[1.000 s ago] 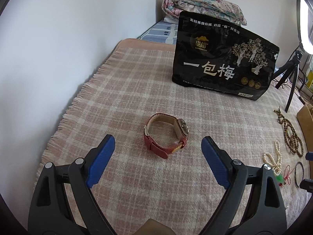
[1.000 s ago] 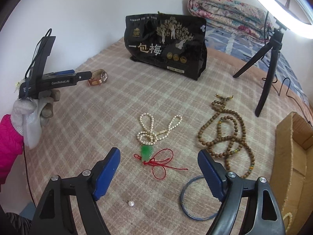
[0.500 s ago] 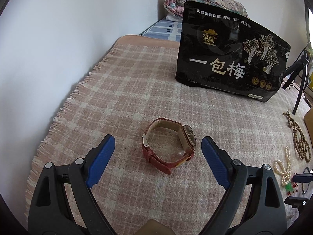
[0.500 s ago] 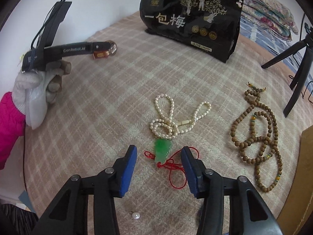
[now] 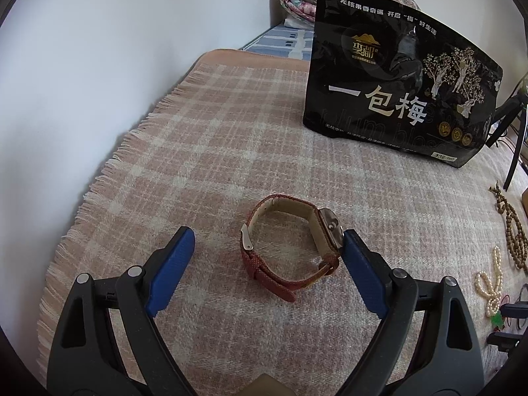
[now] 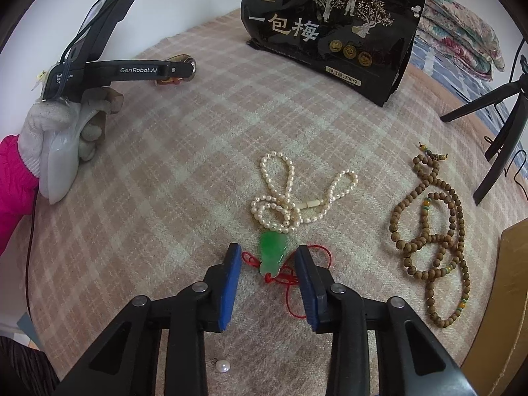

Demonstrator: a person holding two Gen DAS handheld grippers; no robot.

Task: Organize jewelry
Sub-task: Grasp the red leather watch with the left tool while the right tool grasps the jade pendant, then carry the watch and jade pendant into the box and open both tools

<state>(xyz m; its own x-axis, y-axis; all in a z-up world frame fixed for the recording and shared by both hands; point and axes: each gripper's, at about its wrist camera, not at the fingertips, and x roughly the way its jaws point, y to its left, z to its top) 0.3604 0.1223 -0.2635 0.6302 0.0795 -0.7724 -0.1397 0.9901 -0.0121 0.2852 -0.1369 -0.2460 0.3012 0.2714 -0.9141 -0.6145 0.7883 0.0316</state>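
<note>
A red-strapped wristwatch (image 5: 290, 247) lies on the checked blanket between the open fingers of my left gripper (image 5: 268, 241); the right finger nearly touches the watch face. In the right wrist view my right gripper (image 6: 268, 257) is partly open, with its fingers on either side of a green jade pendant (image 6: 272, 251) on a red cord (image 6: 290, 283), not clamped on it. A pearl necklace (image 6: 290, 198) lies just beyond the pendant. A wooden bead necklace (image 6: 432, 237) lies to the right. A loose pearl (image 6: 221, 367) lies under the gripper.
A black snack bag (image 5: 396, 82) stands at the back of the blanket (image 5: 214, 151). A black tripod (image 6: 495, 125) stands at the right, and a cardboard box (image 6: 505, 297) is at the right edge. A white wall runs along the left.
My left gripper moved forward so the watch now sits between its fingers. My right gripper moved forward and down over the pendant and narrowed its fingers around it.
</note>
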